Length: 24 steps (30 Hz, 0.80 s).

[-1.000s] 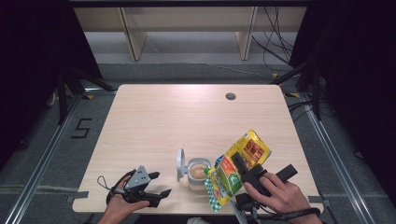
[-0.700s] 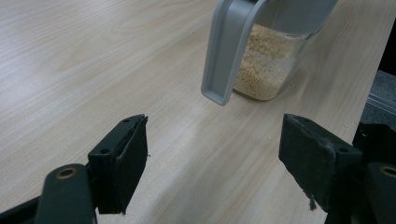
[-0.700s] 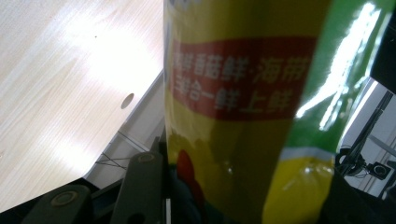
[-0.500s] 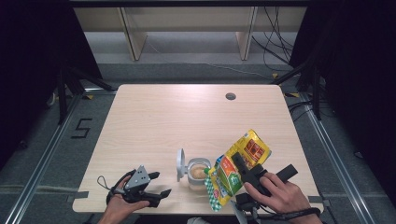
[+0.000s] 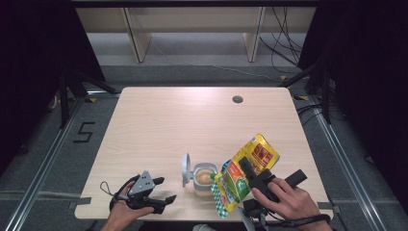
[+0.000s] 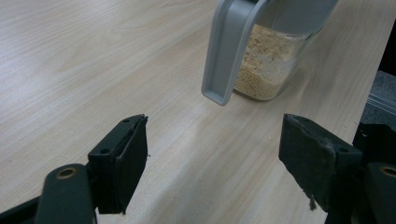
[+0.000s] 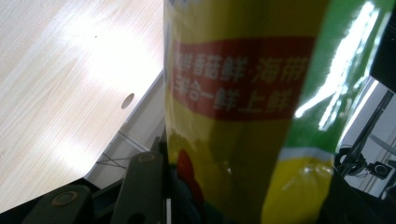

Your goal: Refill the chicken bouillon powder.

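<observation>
Both hands low: right gripper tilts pouch over jar.

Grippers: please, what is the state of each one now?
Left gripper: open, holding nothing, near the jar.
Right gripper: closed on the yellow-green pouch, tilted at the jar.

A glossy yellow-and-green plastic pouch with a red label hung tilted, its lower corner just beside a clear glass jar of beige granules standing open, grey lid flipped up.
</observation>
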Tool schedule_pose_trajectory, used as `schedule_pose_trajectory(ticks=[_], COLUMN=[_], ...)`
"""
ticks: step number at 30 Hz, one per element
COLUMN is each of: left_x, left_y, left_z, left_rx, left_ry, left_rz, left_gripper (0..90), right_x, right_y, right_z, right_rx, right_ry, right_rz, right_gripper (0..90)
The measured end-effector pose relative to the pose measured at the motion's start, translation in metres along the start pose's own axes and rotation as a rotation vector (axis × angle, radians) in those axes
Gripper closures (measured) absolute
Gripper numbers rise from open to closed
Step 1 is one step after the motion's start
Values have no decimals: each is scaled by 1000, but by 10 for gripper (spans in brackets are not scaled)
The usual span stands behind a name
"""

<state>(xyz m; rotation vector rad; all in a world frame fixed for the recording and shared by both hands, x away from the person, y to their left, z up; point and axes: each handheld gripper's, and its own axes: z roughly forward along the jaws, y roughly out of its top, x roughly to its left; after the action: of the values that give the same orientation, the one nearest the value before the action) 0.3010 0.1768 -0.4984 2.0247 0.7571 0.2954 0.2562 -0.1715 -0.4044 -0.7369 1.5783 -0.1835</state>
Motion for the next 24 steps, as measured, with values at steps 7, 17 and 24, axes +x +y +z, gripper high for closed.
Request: schedule_pose_trajectory(ticks=[7, 17, 24], left_x=[0, 0, 0], left_y=[0, 0, 0], left_z=[0, 0, 0], left_rx=[0, 0, 0], left_ry=[0, 0, 0], left_rz=[0, 0, 1], left_gripper=[235, 235, 235], right_x=[0, 1, 1], right_y=[-1, -2, -4], right_z=[0, 1, 0], right_rx=[2, 0, -3], right_ry=[5, 5, 2], right_rz=[-2, 13, 21], right_gripper=[621, 622, 623])
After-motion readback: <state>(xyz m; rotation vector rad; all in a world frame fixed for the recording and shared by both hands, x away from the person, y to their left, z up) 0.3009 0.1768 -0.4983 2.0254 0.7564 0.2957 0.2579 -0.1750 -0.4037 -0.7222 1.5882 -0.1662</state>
